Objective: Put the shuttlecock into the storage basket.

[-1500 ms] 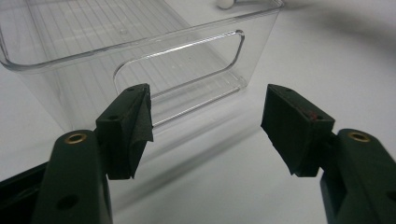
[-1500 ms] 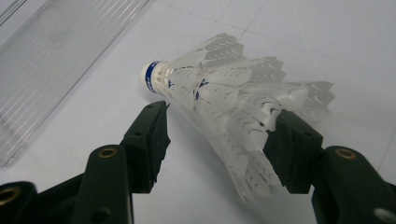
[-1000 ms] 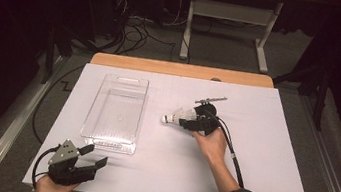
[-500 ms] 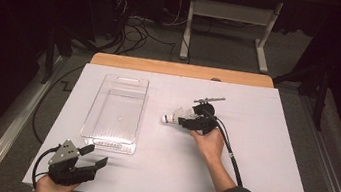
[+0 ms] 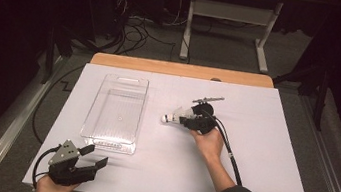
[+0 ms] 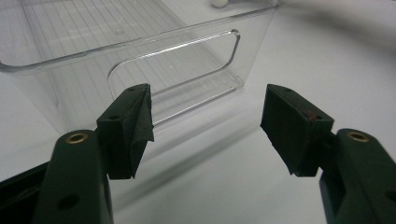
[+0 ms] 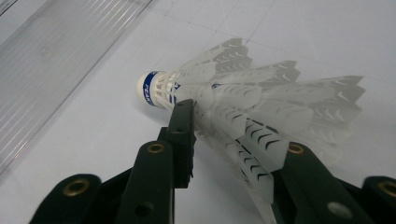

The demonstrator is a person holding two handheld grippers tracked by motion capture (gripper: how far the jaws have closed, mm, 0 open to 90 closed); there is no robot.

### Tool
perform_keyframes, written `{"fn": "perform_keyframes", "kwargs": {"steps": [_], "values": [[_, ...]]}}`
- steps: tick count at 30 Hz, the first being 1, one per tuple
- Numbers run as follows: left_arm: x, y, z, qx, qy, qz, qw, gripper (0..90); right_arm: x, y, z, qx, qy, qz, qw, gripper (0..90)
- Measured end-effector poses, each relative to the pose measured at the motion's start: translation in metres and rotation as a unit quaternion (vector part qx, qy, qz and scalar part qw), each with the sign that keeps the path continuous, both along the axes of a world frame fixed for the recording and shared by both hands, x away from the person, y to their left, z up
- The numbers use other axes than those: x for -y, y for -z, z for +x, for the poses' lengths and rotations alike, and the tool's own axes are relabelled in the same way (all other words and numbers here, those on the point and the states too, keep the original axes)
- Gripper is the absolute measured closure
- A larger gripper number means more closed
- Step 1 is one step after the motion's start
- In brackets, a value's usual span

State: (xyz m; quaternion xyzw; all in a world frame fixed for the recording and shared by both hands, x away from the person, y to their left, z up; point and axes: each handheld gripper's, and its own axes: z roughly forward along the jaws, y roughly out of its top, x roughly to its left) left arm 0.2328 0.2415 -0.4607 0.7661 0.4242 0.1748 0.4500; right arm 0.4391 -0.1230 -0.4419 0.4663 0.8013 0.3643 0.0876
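Note:
A white shuttlecock with a blue-banded cork lies on its side on the white table sheet, cork pointing left toward the bin. My right gripper comes at it from the right. In the right gripper view its jaws have just been closing, and the feather skirt sits between them with the left pad pressed on it; the feathers hide the other pad. My left gripper rests open near the table's front left corner, nothing between its pads, facing the short end of a clear plastic bin.
The empty clear bin stands lengthwise at centre left, its near end just beyond the left gripper. The right gripper's cable trails toward the front edge. A wooden table edge shows at the back, with a metal frame and cables on the floor behind.
The right gripper's jaws have narrowed onto the shuttlecock's skirt. Neither hand has shifted, and the left gripper stays open.

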Motion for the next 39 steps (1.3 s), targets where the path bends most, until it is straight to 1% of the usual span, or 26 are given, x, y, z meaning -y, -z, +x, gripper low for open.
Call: {"fn": "perform_keyframes", "kwargs": {"steps": [7, 10, 14, 22, 25, 32, 39], "values": [[0.0001, 0.0002, 0.0002, -0.001, 0.002, 0.001, 1.0000, 34.6, -0.0004, -0.0018, -0.0003, 0.003, -0.006, -0.001, 1.0000, 76.9], [0.0002, 0.0001, 0.0003, -0.001, 0.002, 0.000, 1.0000, 34.7, -0.0015, -0.0031, -0.0016, 0.009, -0.012, -0.005, 0.9999, 79.9], [0.0004, 0.0000, 0.0000, -0.001, 0.003, 0.000, 1.0000, 34.8, -0.0014, -0.0034, -0.0017, 0.007, -0.018, -0.007, 0.9998, 83.2], [0.0008, 0.0001, 0.0000, -0.002, 0.004, 0.001, 1.0000, 34.8, -0.0013, -0.0037, -0.0023, 0.008, -0.022, -0.006, 0.9997, 85.9], [0.0009, 0.0001, 0.0002, -0.002, 0.006, 0.008, 1.0000, 34.9, -0.0027, -0.0043, -0.0037, 0.016, -0.023, -0.013, 0.9995, 87.0], [0.0006, 0.0001, 0.0002, -0.002, 0.004, 0.005, 1.0000, 35.0, -0.0027, -0.0055, -0.0043, 0.018, -0.025, -0.007, 0.9995, 88.0], [0.0015, 0.0001, 0.0001, 0.000, 0.006, 0.014, 0.9999, 34.9, -0.0022, -0.0063, -0.0045, 0.020, -0.030, -0.007, 0.9993, 88.4]]}}
